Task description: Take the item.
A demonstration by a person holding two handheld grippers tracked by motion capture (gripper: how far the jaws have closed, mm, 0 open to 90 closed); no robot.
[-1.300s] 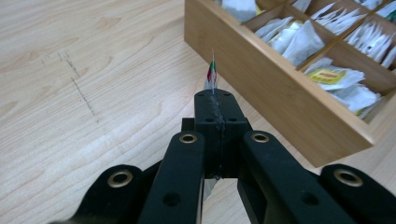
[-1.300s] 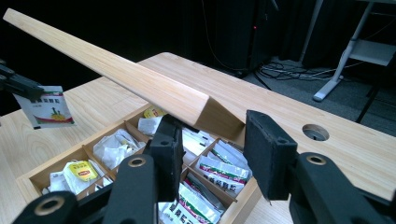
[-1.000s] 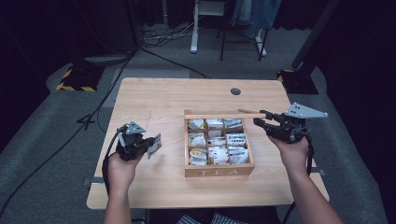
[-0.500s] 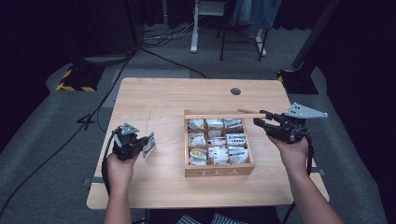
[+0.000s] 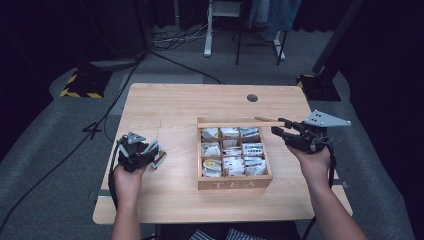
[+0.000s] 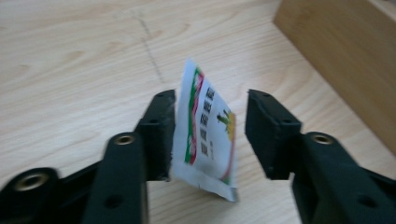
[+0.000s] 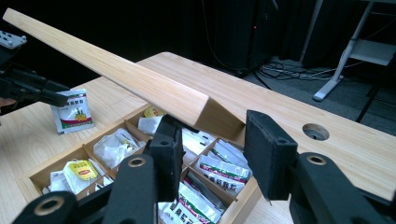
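My left gripper (image 5: 159,156) sits at the lower left of the high view. Its jaws are apart, and a tea packet (image 6: 208,133) stands between them, touching one jaw. The bare table (image 5: 165,107) spreads wide around it. The tea box (image 5: 234,183) is in the middle. My right gripper (image 7: 212,154) has its jaws apart at the lifted lid's (image 7: 140,81) edge.
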